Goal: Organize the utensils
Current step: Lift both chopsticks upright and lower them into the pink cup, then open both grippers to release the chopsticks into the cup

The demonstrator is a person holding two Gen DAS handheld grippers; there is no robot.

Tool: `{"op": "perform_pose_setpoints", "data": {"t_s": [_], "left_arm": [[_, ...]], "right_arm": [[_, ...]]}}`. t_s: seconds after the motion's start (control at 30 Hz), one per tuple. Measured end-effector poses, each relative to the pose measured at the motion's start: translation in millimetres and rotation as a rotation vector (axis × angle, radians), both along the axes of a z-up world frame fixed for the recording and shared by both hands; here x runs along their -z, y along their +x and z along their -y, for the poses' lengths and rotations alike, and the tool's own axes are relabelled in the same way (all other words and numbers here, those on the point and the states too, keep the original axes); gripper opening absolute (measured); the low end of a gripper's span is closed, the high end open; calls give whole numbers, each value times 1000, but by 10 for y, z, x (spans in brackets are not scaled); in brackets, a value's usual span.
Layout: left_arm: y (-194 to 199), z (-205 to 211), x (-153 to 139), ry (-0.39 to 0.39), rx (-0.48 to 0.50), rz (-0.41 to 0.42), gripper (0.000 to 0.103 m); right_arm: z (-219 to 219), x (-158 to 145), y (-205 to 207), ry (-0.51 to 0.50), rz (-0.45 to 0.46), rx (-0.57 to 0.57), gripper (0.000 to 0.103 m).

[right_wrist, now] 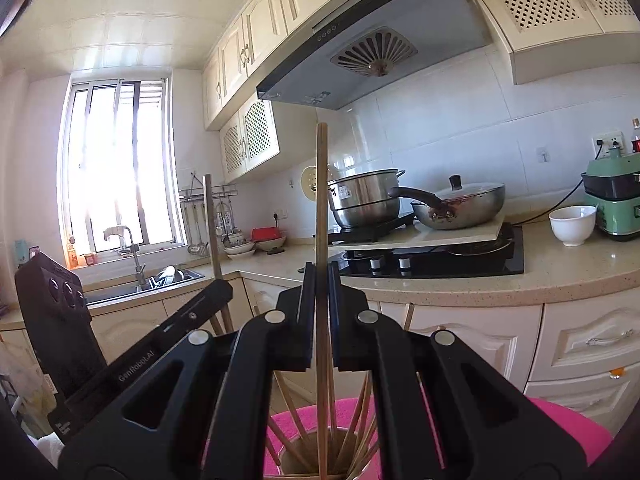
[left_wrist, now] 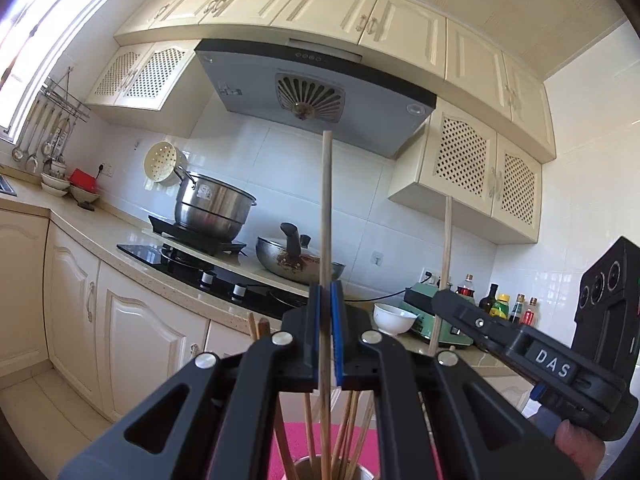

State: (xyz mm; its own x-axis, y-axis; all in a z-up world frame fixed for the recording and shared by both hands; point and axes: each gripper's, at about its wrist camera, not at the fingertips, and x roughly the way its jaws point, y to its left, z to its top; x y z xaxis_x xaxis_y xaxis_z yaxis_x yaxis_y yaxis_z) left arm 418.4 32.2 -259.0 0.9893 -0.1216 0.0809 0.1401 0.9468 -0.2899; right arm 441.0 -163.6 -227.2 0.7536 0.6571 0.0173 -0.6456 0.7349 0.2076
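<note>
Each tool is clenching one upright chopstick above the metal holder. The left tool (left_wrist: 328,312) is pinching its chopstick (left_wrist: 326,208) at 12 o'clock of the holder (left_wrist: 320,470), whose rim shows at 6 o'clock in that view. The right tool (right_wrist: 320,296) is gripping another chopstick (right_wrist: 320,200) over the same cup. Many sticks are already standing inside it, on a pink mat (right_wrist: 560,424). Judging by this, most sorting is done; these two are waiting to be dropped in.
</note>
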Motion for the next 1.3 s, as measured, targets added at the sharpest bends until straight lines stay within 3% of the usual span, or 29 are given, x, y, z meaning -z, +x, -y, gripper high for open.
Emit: {"op": "perform_pose_setpoints", "data": {"t_s": [0.37,0.73,1.2,1.23,1.3], "left_arm": [[50,89,321,32,25,-62,6],[-135,124,391,44,39,-136,6],[-330,211,540,68,43,-255,7],[-334,215,563,75,27,-268,8],[-343,218,570,93,4,-277,27]], "right_arm": [[-91,138,28,-37,4,-8,7],[-47,207,-89,-87,-30,4,7],[71,418,-254,-123,-148,26,7],[74,433,-257,-128,-156,31,7],[64,475,-260,-146,-169,28,7]]}}
